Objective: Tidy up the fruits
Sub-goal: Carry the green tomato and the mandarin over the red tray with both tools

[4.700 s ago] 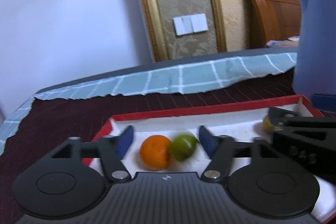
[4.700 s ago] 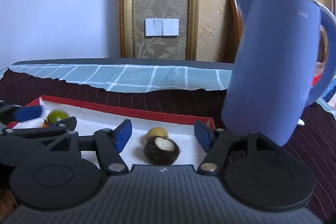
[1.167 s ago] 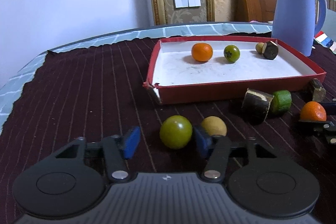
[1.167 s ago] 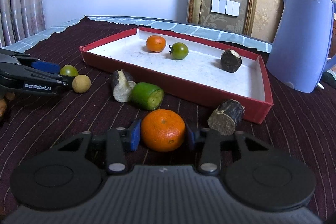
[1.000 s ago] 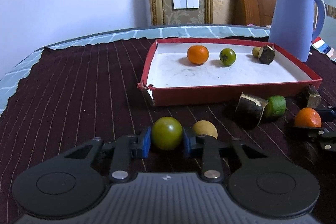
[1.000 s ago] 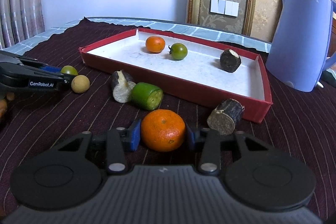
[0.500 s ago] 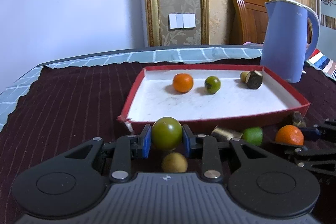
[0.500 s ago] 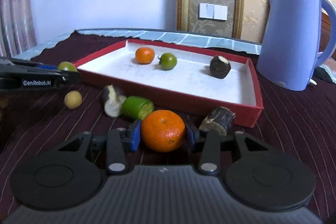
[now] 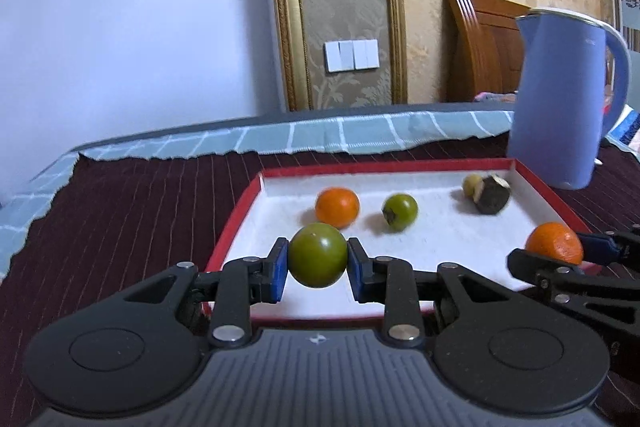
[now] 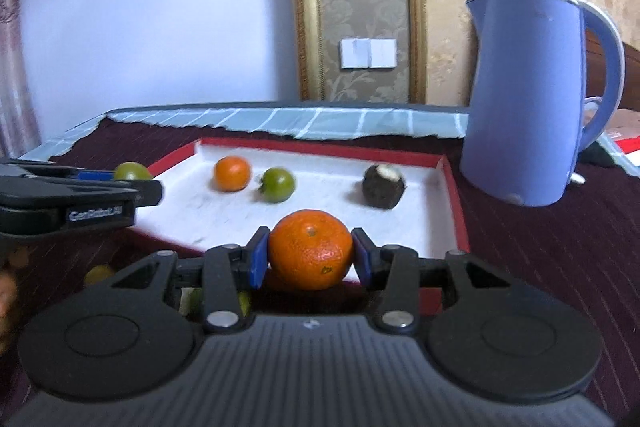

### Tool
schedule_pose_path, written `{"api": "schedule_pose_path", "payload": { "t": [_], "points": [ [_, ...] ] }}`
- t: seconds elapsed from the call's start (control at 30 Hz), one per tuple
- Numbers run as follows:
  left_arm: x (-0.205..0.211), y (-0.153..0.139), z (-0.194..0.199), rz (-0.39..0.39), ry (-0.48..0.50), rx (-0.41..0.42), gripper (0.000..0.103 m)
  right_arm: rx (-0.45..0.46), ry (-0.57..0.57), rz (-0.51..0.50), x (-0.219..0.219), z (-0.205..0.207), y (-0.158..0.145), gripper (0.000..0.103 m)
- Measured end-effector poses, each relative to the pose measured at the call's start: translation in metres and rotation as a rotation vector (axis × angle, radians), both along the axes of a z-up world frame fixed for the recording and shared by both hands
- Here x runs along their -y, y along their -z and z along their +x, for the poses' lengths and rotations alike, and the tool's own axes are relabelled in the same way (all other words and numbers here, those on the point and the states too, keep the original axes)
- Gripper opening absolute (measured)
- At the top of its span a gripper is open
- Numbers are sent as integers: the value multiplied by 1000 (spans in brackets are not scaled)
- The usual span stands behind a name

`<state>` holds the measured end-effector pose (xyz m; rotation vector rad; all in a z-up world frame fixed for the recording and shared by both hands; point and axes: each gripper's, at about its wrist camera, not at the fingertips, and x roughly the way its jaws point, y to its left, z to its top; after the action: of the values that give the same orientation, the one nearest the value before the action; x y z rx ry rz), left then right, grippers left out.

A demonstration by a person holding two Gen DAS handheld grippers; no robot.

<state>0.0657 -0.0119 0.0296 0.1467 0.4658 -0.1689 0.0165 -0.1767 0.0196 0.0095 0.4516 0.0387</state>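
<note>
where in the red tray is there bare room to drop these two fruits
The near half of the white-lined red tray is bare, in front of the small orange and green tomato. The far right corner is crowded: dark brown fruit chunk, yellow fruit.

Stuff under the right gripper [image 10: 310,263] is mostly hidden: just slivers of a green piece [image 10: 192,301] and a blurry yellowish ball [image 10: 98,274]. The blue kettle [image 9: 560,99] hides part of the wooden headboard [image 9: 480,47].

Cloth-covered table [image 9: 120,211]: tray [image 9: 236,215], kettle [image 9: 560,99]
</note>
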Motion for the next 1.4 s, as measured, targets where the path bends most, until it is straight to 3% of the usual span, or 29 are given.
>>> {"api": "schedule_pose_path", "payload": {
  "t": [0.5, 1.4],
  "points": [
    [3, 8, 19, 3, -13, -4, 30, 20, 38, -38, 3, 40, -6, 41],
    [16, 10, 40, -1, -3, -74, 30, 6, 39, -45, 5, 46, -11, 41]
  ]
}}
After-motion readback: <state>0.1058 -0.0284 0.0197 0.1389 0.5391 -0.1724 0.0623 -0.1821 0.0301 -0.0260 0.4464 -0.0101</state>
